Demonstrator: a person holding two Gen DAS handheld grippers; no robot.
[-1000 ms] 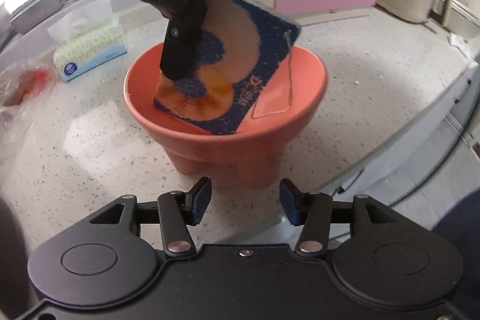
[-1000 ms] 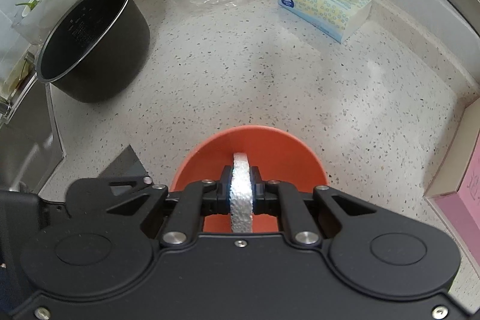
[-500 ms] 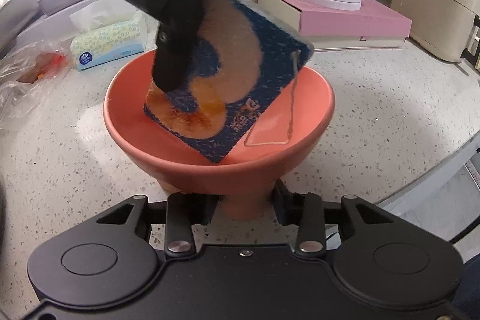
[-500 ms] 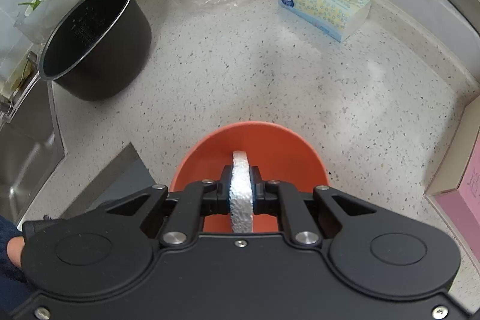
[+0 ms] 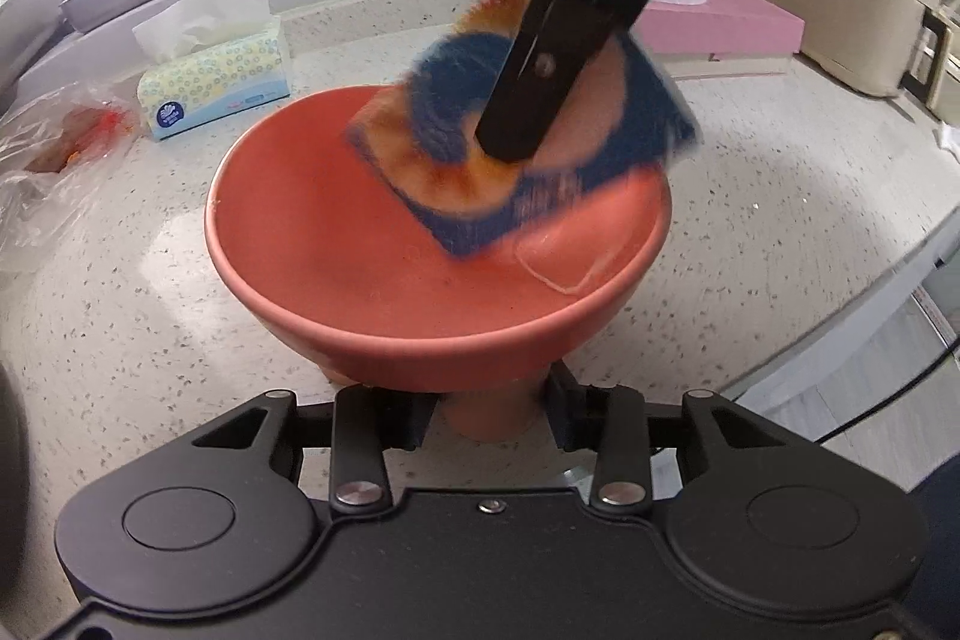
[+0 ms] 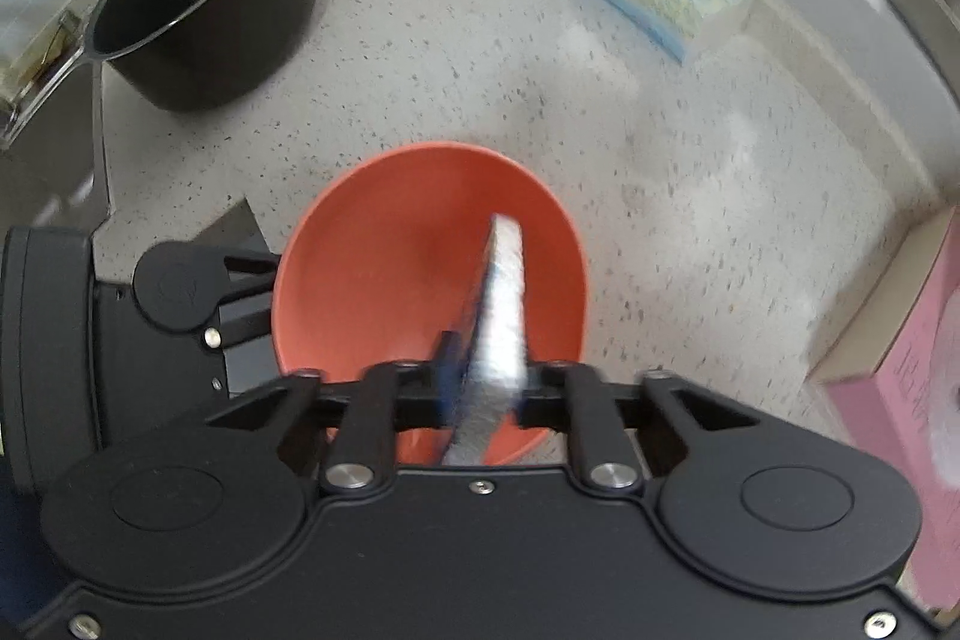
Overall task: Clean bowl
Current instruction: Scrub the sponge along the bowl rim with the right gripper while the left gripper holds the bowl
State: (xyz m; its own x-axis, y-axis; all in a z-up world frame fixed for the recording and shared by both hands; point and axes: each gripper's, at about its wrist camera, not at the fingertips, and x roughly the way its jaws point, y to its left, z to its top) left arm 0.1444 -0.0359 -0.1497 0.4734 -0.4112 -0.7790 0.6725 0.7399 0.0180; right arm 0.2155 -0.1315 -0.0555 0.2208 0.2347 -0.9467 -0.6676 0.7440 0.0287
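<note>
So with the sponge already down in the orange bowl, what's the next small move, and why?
Probably sweep the sponge across to the bare near wall of the bowl. The right gripper pinches the sponge against the far side, while the left gripper clamps the bowl's foot, so the bowl should stay steady.

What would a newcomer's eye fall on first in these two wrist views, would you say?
Most striking is the orange bowl in the middle of the speckled counter, with the right gripper pinching a blue and orange sponge inside it. The left gripper clasps the bowl's foot. Behind the bowl lies a tissue pack; a black pot stands off to its side.
</note>
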